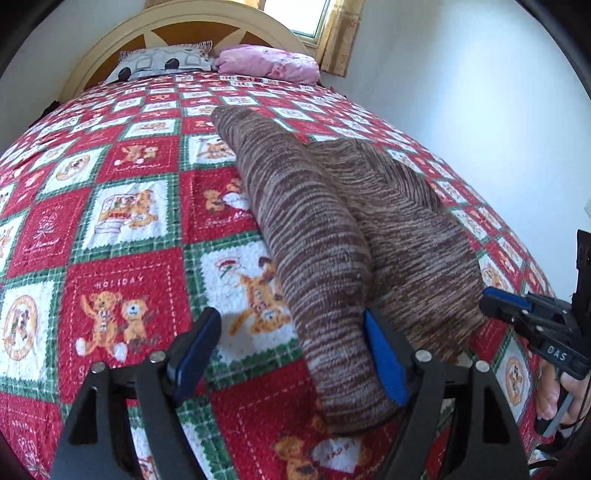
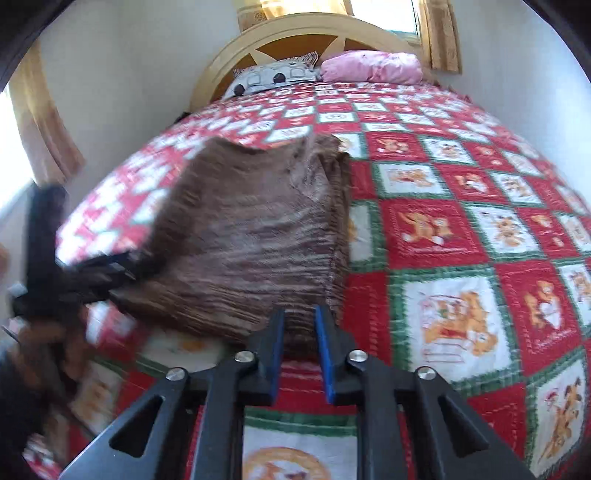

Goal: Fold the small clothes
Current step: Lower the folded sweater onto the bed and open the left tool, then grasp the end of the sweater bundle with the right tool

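A brown striped knit garment (image 1: pixel 332 236) lies on the bed with two long parts side by side. My left gripper (image 1: pixel 291 350) is open, its blue pads wide apart, with the near end of the left part between them. My right gripper (image 2: pixel 300 332) has its pads partly closed around the garment's near edge (image 2: pixel 255 236); contact is not clear. The right gripper also shows at the right edge of the left wrist view (image 1: pixel 517 314), beside the garment's right part. The left gripper shows blurred at the left of the right wrist view (image 2: pixel 107 273).
The bed carries a red, green and white holiday quilt (image 1: pixel 122 229). A patterned pillow (image 1: pixel 162 62) and a pink pillow (image 1: pixel 269 62) lie at the headboard (image 1: pixel 207 22). White walls and a curtained window (image 1: pixel 332 33) stand behind.
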